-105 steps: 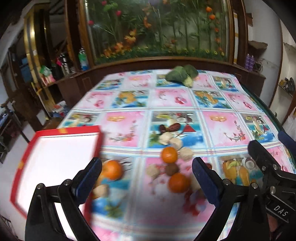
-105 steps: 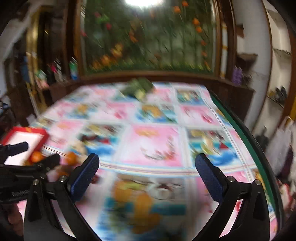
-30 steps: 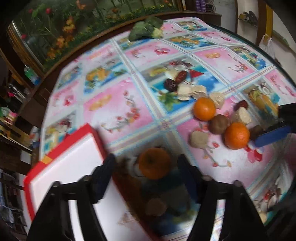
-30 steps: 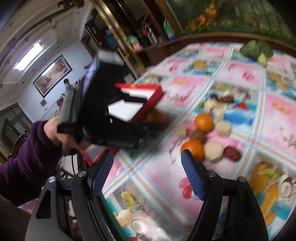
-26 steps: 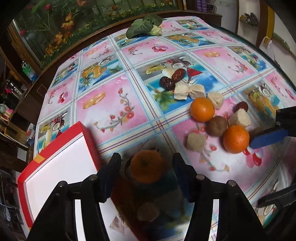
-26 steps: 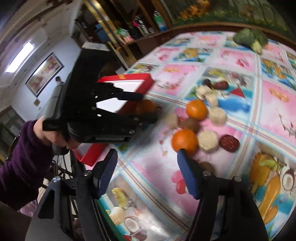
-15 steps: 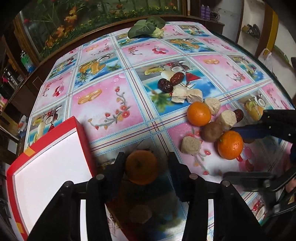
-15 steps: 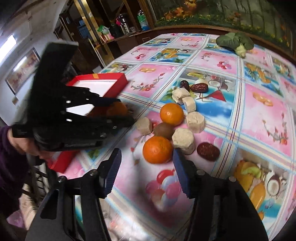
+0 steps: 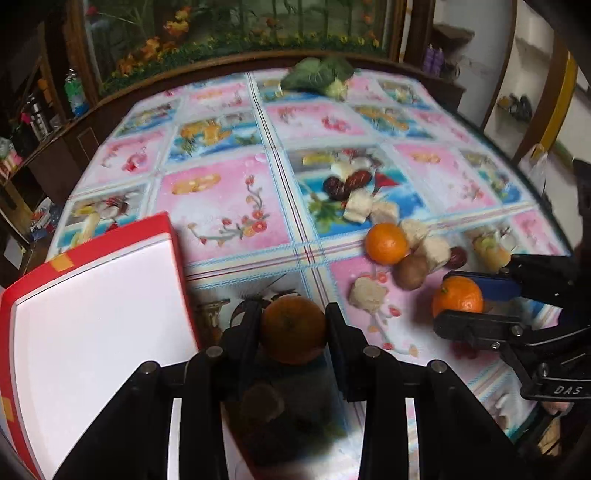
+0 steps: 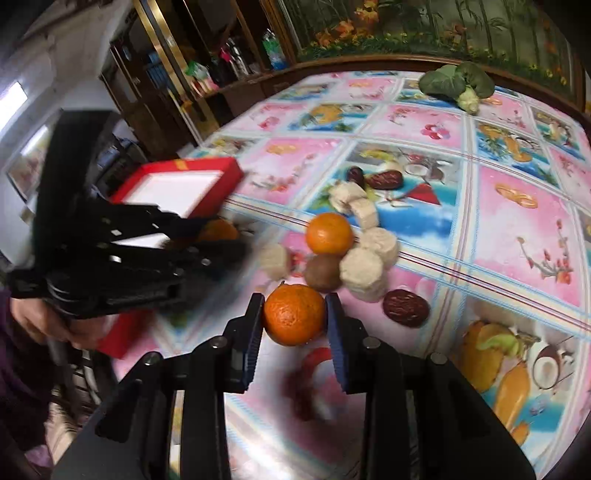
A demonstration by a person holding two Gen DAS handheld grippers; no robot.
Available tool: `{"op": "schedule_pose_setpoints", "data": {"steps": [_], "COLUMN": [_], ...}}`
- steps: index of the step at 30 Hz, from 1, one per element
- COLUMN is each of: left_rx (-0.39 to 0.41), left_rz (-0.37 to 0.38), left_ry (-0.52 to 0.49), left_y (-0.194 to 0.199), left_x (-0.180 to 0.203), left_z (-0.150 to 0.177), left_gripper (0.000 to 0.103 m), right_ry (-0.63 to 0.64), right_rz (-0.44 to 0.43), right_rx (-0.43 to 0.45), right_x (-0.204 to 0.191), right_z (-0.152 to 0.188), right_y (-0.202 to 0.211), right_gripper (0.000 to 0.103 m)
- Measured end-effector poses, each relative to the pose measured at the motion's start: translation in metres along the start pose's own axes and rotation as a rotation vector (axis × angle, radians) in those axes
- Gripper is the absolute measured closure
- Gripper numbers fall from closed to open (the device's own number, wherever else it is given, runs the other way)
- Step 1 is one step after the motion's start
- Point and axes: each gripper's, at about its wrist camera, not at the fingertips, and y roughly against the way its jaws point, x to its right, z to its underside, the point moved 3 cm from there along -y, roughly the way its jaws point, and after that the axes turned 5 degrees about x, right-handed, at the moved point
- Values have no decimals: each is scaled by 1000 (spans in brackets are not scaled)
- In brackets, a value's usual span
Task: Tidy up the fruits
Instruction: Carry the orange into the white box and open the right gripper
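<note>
My left gripper (image 9: 291, 325) is shut on an orange (image 9: 292, 328) and holds it just right of the red-rimmed white box (image 9: 92, 321). My right gripper (image 10: 295, 317) is shut on a second orange (image 10: 294, 314) at the near side of the fruit pile; it also shows in the left wrist view (image 9: 458, 300). A third orange (image 10: 328, 233), a brown kiwi (image 10: 322, 273), several pale banana slices (image 10: 362, 274) and dark red dates (image 10: 405, 307) lie loose on the patterned tablecloth (image 10: 517, 206).
A green leafy vegetable (image 10: 458, 85) lies at the table's far side. Dark wooden shelves (image 10: 177, 74) and a flower mural (image 9: 236, 29) stand behind the table. The table's right edge (image 9: 532, 184) drops off to the floor.
Both grippers have closed, each on an orange. The right gripper came in toward the pile from the near side, and the left gripper's orange now sits gripped beside the box.
</note>
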Motion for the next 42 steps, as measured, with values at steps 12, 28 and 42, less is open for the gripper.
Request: {"op": "schedule_pose_setpoints", "data": {"steps": [12, 28, 42], "left_rx": [188, 31, 157], "left_rz": [-258, -486, -589], "left_ry": [115, 217, 319], "left_y": [115, 100, 148], "left_x": [-54, -108, -120], "left_z": [48, 119, 127], "left_gripper": [68, 58, 26], "right_ry": [47, 186, 55], "right_rz": [-179, -172, -261], "right_rx": [68, -203, -268], "right_x": [-95, -184, -181], "right_z": [-4, 17, 31], "right_y": [-3, -77, -61], "right_gripper": [68, 67, 64]}}
